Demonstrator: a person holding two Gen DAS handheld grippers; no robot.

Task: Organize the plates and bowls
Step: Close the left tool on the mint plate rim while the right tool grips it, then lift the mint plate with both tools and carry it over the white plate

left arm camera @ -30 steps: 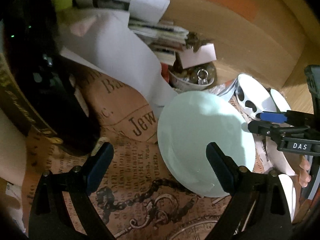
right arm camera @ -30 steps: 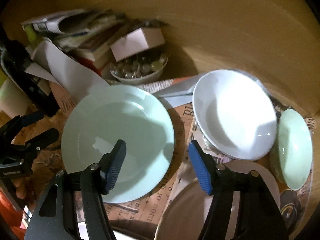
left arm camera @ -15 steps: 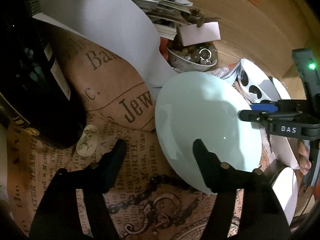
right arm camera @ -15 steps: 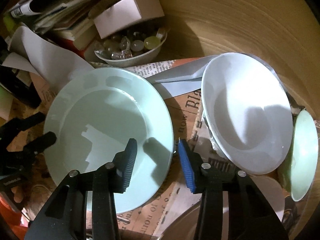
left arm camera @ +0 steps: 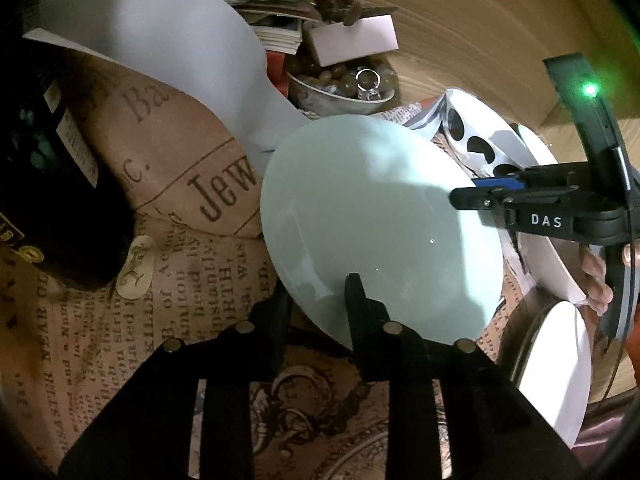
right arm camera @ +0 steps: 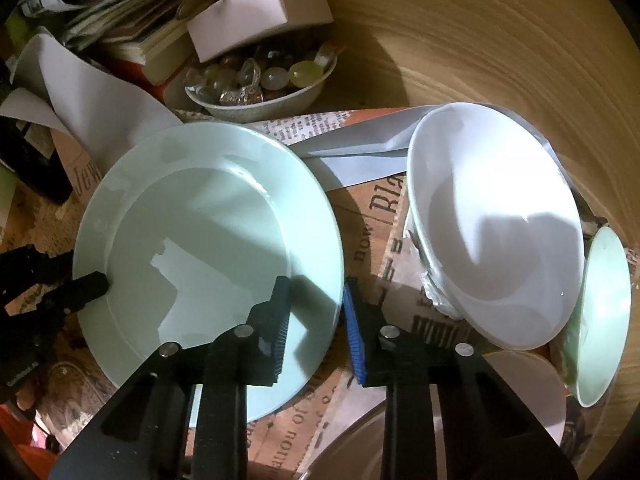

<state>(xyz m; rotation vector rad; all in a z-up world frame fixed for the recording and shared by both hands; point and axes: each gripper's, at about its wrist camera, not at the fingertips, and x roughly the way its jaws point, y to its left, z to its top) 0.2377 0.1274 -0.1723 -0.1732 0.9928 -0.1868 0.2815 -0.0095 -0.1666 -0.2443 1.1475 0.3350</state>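
A pale green plate (left arm camera: 372, 224) lies on the newspaper-print wrap in the middle; it also shows in the right wrist view (right arm camera: 208, 240). My left gripper (left arm camera: 320, 292) straddles its near-left rim, jaws narrowed around the rim. My right gripper (right arm camera: 316, 304) straddles the plate's right rim, one finger over the plate and one outside, closed on it. In the left wrist view the right gripper (left arm camera: 472, 196) reaches over the far rim. A white plate (right arm camera: 492, 248) and a small green bowl (right arm camera: 604, 320) stand to the right.
A bowl of glass beads (right arm camera: 260, 84) stands behind the plate, with a pink box (right arm camera: 260, 12), stacked books and curled white paper (left arm camera: 168, 40). A dark bottle (left arm camera: 48, 184) is at left. Another white dish (left arm camera: 560, 364) lies at right. A wooden wall curves behind.
Both grippers have moved in onto the green plate and narrowed their jaws around its opposite rims. The plate has hardly shifted.
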